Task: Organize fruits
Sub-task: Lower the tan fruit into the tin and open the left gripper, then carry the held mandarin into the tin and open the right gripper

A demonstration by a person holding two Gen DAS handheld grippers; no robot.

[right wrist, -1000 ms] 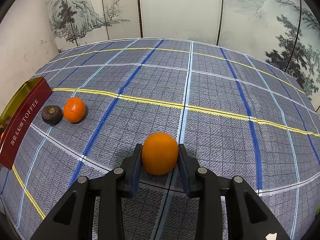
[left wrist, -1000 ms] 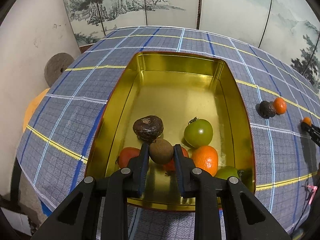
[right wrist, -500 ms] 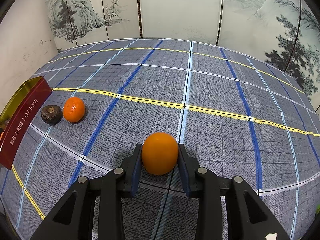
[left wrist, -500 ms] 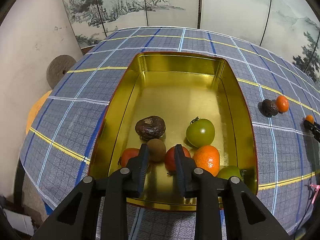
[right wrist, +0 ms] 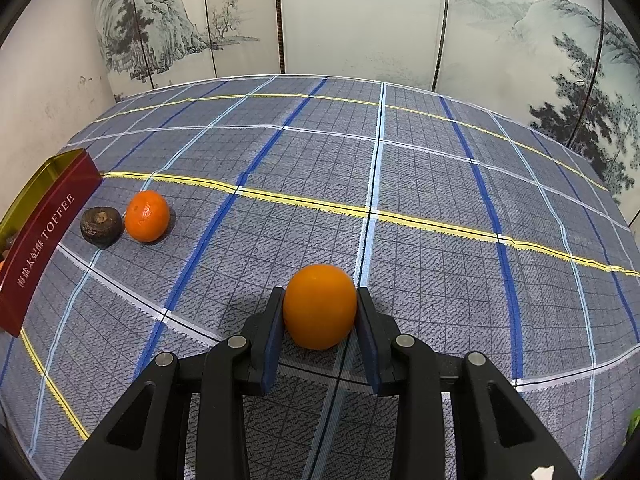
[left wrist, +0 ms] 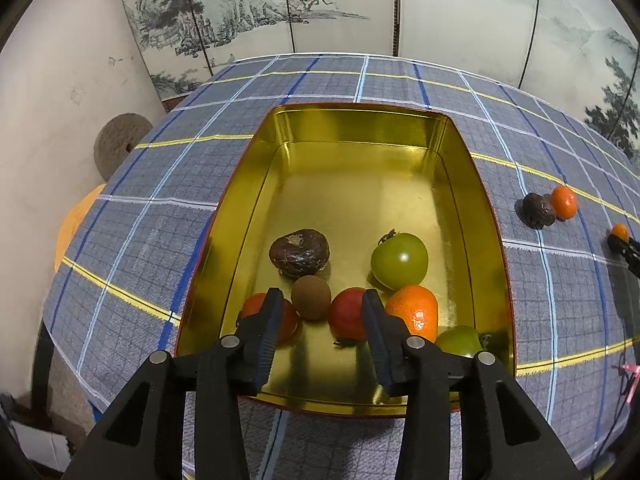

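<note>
Low in the frame, our left tongs (left wrist: 320, 316) are opening, pads clear of the matte brown round fruit (left wrist: 311, 297) lying in the glossy gold tin (left wrist: 360, 128). Our right tongs (right wrist: 319, 312) stay clenched on a smooth orange (right wrist: 320, 306) over the checked bench (right wrist: 420, 184).

Gold-lined tin (left wrist: 460, 184), dark red outside with pale "TOFFEE" lettering. Inside: green tomato (left wrist: 399, 260), orange mandarin (left wrist: 414, 312), red tomato (left wrist: 347, 312), brown round fruit (left wrist: 311, 297), purple-brown wrinkled passion fruit (left wrist: 299, 253). Grey-blue tablecloth (right wrist: 420, 184) on the counter, checked with blue, white and yellow stripes. Black fingers (right wrist: 276, 320) with blue pads against a plain orange (right wrist: 320, 306).
</note>
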